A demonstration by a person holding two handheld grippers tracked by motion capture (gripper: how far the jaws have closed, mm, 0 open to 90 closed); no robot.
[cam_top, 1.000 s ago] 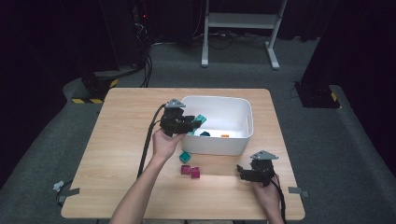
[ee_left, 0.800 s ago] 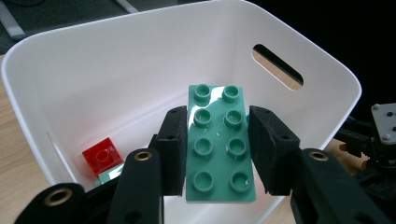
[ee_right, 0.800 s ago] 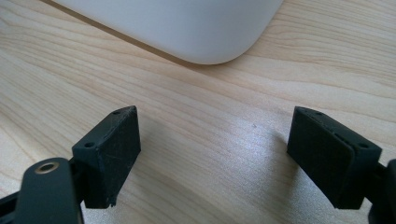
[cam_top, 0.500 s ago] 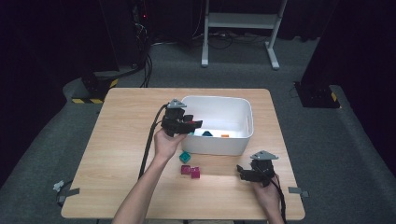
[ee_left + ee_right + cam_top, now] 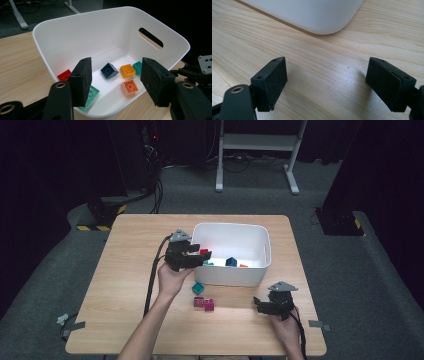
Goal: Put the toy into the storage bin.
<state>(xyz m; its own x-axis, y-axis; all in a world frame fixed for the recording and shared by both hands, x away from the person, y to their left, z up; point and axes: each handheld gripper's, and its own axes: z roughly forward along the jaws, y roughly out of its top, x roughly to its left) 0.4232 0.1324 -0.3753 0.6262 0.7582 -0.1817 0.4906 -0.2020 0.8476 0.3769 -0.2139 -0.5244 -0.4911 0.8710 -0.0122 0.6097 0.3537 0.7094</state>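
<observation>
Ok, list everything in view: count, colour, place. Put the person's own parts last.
Table: one, light wood, centre.
Bin: one, white, on the table's far half.
Bricks in bin: six; red, green, dark blue, yellow-orange, teal, orange.
Bricks on table: three; teal, two magenta, near the bin's front.
Frame legs: white, on the floor behind.
Left gripper: black, open, over the bin's left rim.
Right gripper: black, open, on the table at front right.
</observation>
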